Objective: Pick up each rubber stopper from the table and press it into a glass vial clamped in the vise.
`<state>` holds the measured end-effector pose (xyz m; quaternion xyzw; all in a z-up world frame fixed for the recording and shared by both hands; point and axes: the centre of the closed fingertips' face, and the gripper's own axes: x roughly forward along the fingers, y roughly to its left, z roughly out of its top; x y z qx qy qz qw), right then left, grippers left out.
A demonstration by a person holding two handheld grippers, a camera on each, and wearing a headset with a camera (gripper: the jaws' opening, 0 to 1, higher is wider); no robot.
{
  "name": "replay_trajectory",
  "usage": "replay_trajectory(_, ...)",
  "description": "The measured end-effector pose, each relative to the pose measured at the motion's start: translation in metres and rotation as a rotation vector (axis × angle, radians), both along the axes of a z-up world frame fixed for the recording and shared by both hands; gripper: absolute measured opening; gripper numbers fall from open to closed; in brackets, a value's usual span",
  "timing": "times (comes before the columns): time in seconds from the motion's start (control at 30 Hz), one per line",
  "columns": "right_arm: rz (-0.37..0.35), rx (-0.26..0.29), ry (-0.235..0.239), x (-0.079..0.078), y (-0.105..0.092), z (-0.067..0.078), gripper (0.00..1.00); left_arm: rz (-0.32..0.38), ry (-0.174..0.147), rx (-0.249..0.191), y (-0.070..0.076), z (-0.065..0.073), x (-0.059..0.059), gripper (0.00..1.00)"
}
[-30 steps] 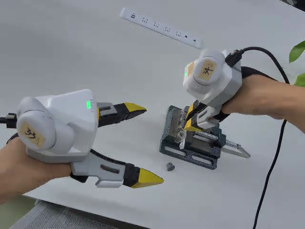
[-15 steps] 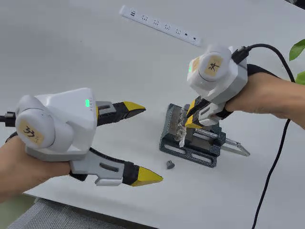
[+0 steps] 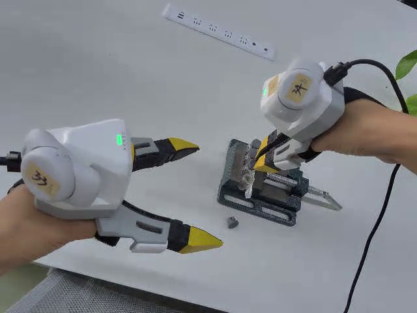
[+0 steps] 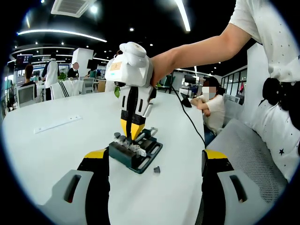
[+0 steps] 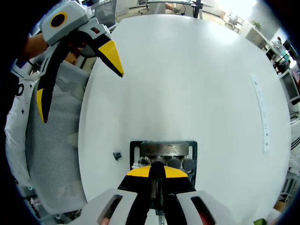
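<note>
Rubber stopper (image 3: 232, 223) lies loose on the table (image 3: 98, 65), between the wide-open left tongs (image 3: 207, 195) and the vise (image 3: 257, 205). Right tongs (image 3: 258, 165), closed, point down at the vials (image 5: 143, 163) (some look plugged already).

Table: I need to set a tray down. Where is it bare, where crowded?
Bare: the table stretch between power strip and vise. Crowded: around the vise, with the right gripper over it, a loose stopper beside it and the left gripper close by.
</note>
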<state>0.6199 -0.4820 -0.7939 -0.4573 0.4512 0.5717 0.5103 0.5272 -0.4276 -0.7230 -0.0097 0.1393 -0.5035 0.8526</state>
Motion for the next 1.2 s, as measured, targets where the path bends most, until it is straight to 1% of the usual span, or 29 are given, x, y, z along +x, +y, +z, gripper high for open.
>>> replay_trajectory(0.5, 0.006, 0.000, 0.000, 0.0022, 0.0014, -0.0016, 0.04, 0.003, 0.005, -0.007, 0.0007, -0.0004, 0.0008, 0.79)
replay_trajectory(0.67, 0.020, -0.003, -0.006, 0.0031, 0.0014, -0.0025, 0.04, 0.004, 0.005, -0.006, 0.0006, -0.0011, 0.0014, 0.78)
replay_trajectory(1.0, 0.027, 0.003, -0.019, 0.0030, 0.0011, -0.0040, 0.04, 0.003, 0.003, -0.008, 0.0005, -0.0009, 0.0019, 0.78)
replay_trajectory(1.2, 0.021, 0.010, -0.019, 0.0018, 0.0007, -0.0039, 0.04, 0.006, 0.002, -0.012, 0.0008, -0.0001, 0.0025, 0.77)
